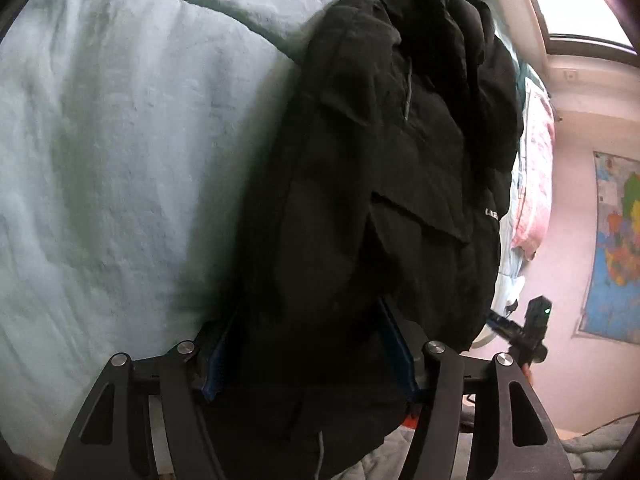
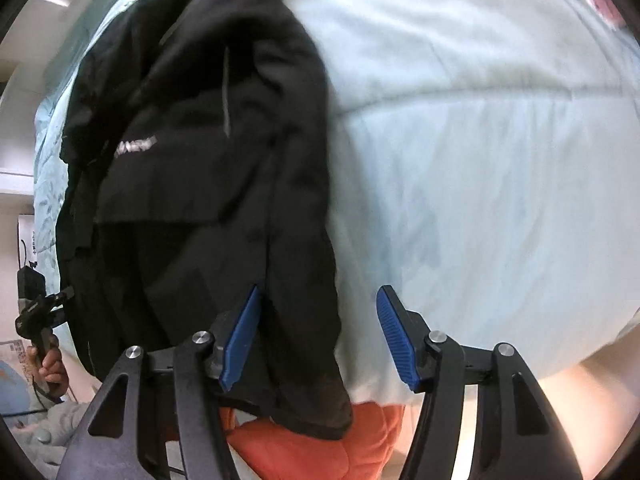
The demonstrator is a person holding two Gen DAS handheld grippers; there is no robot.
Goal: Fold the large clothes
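A black jacket (image 1: 380, 168) lies lengthwise on a pale blue blanket (image 1: 120, 160) that covers a bed. In the left wrist view its lower hem bunches between the blue pads of my left gripper (image 1: 306, 356), which stand wide apart; the fabric hides much of the left pad. In the right wrist view the jacket (image 2: 192, 184) fills the left half. My right gripper (image 2: 318, 336) stands open over its right edge: the hem brushes the left pad, while the right pad hangs free over the blanket (image 2: 480, 160). Each view shows the other gripper small at the jacket's far side.
An orange quilted cloth (image 2: 304, 448) lies below the jacket's hem at the bed's near edge. Pink bedding (image 1: 536, 184) is heaped at the bed's far side. A map (image 1: 616, 248) hangs on the pink wall. A hand (image 2: 52, 364) holds the left gripper's handle.
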